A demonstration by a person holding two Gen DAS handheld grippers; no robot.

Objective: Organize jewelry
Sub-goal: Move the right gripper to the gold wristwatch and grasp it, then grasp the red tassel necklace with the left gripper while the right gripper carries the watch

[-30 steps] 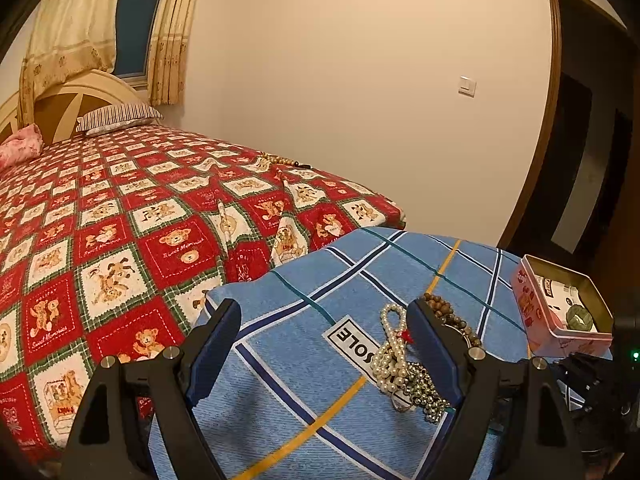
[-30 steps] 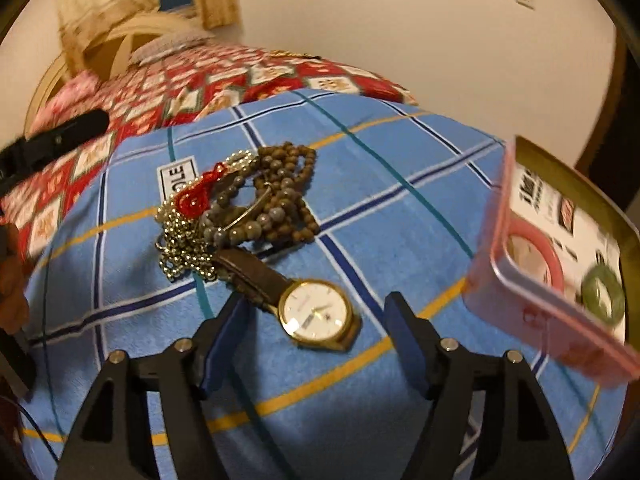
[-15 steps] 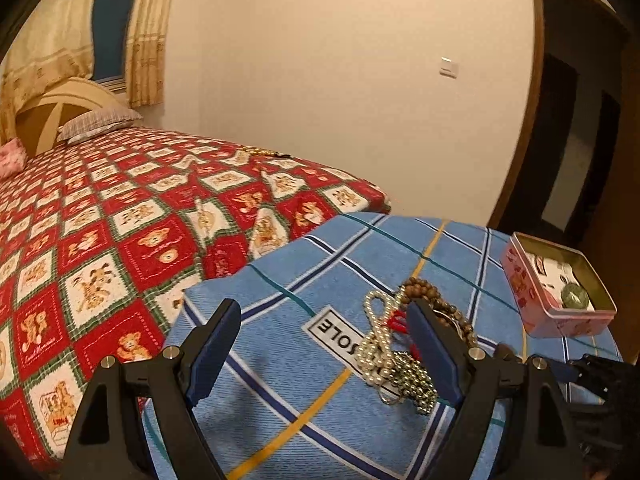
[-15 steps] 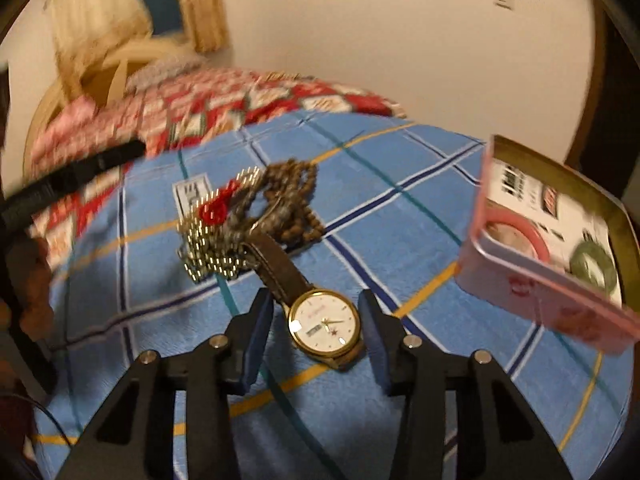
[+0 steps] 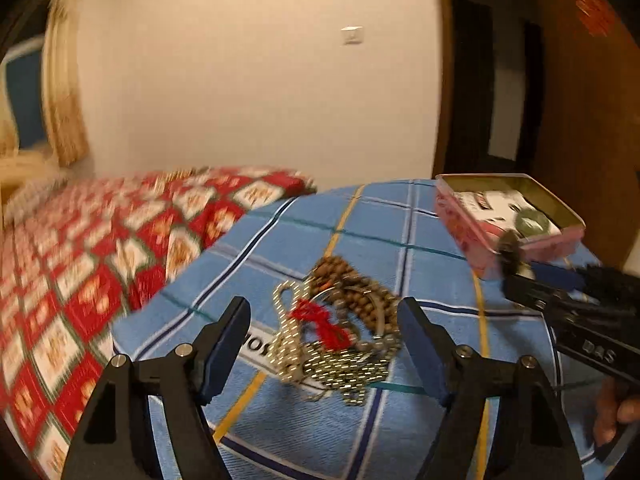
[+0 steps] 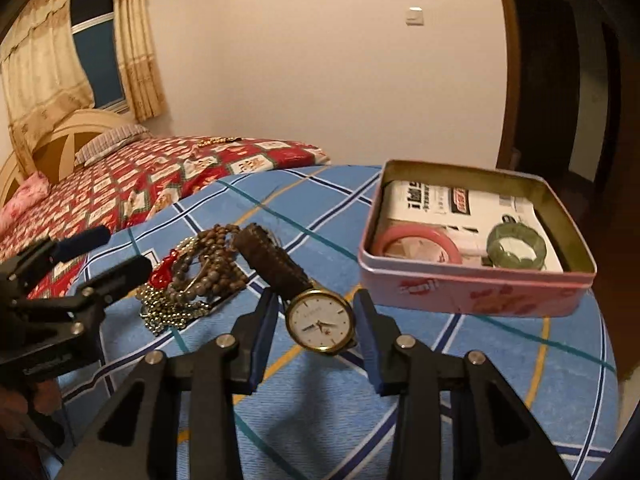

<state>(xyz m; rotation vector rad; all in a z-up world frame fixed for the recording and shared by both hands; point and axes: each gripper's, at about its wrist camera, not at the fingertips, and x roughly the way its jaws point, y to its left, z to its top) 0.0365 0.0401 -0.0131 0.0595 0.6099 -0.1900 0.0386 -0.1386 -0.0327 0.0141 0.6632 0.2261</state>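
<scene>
Pink tin (image 6: 472, 292), lid off, on blue plaid bench (image 6: 500, 360): holds pink bangle (image 6: 416, 240), green bangle (image 6: 516, 246), printed paper. Right tool (image 6: 316, 320) clamped on gold watch (image 6: 321, 322), strap trailing toward bead-and-chain heap (image 5: 340, 332). Left tool (image 5: 324, 344) spread apart before the heap; that view is blurred, so individual strands are probably indistinguishable. Red-quilted bed (image 6: 168, 176) behind.

Left gripper (image 5: 324, 344) hovering over the jewelry pile (image 5: 336, 332)

My jaws gape wide; pink tin (image 5: 508, 220) sits far right on the blue cloth (image 5: 384, 232), view blurred.
</scene>
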